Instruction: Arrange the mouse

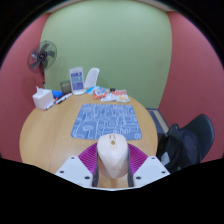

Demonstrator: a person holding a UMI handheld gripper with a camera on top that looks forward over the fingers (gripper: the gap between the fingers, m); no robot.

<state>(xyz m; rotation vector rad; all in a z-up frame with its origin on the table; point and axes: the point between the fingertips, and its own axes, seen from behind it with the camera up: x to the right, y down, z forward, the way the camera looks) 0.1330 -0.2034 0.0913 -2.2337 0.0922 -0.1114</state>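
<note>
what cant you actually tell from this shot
- Mouse, gripper view: its lower part is hidden behind the fingers; the gripper appears shut on it.
- Items at the table's far edge: too small to identify.
- Mat pattern: too fine to read.
- Dark chair beside the table: partly cut off by the view's border.

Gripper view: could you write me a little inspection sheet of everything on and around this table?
Surface: round wooden table, mostly bare near the gripper.
Job's things: pale mouse between the fingers; blue patterned mouse mat just beyond it.
Clutter: tissue box, white upright items and small colourful bits at the far edge; too small to identify further.
Grippers: gripper, both pink pads pressed on the mouse.
Cables: nothing seen.
Surroundings: standing fan, green wall, red walls either side, black chair beside the table.
</note>
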